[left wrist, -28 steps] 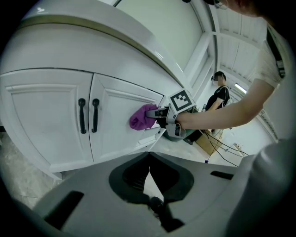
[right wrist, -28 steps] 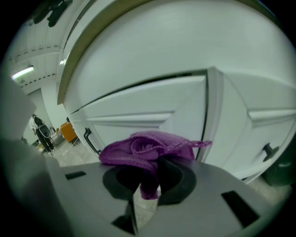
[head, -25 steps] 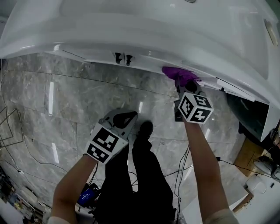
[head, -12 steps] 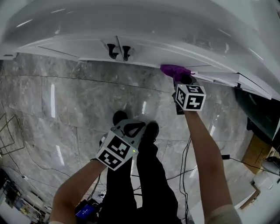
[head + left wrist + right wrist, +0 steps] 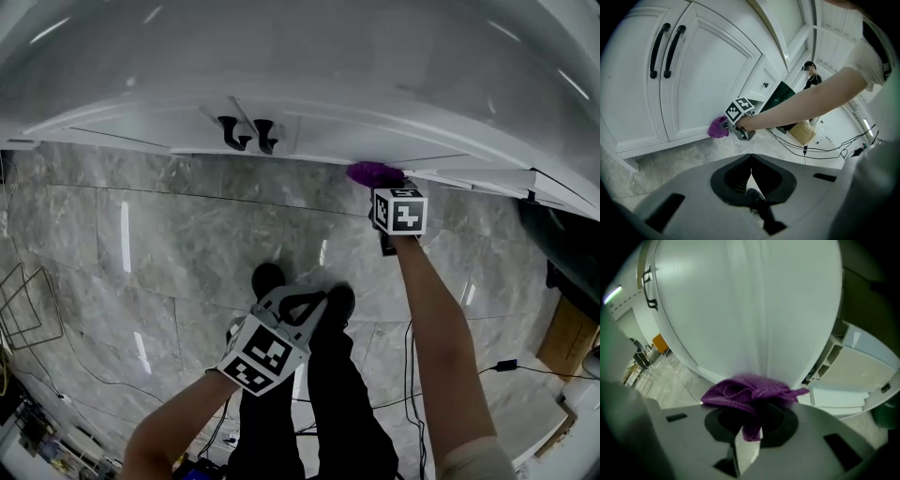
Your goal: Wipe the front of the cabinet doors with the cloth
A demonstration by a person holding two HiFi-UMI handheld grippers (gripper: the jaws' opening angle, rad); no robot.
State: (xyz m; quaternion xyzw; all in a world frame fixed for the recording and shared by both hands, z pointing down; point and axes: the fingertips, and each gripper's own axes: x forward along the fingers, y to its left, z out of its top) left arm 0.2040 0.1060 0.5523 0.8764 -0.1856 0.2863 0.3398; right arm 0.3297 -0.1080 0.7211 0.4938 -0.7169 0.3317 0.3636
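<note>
A purple cloth (image 5: 373,173) (image 5: 750,392) (image 5: 717,127) is bunched in my right gripper (image 5: 386,187) (image 5: 751,420), which is shut on it and presses it against the low part of a white cabinet door (image 5: 375,145) (image 5: 754,310) (image 5: 705,79). Two black handles (image 5: 246,133) (image 5: 665,49) mark the pair of doors to the left. My left gripper (image 5: 295,307) (image 5: 750,176) hangs back over the floor, away from the cabinet, shut with nothing between its jaws.
Grey marble floor (image 5: 169,234) runs below the cabinet. A person's dark legs and shoes (image 5: 272,277) stand under the grippers. Cables (image 5: 403,375) trail on the floor at right. A dark opening (image 5: 567,253) and a cardboard box (image 5: 567,333) sit at the right.
The head view has tilted down, so the cabinet sits higher in frame. My right gripper and cloth have slid lower along the door. The left gripper has drifted right and nearer.
</note>
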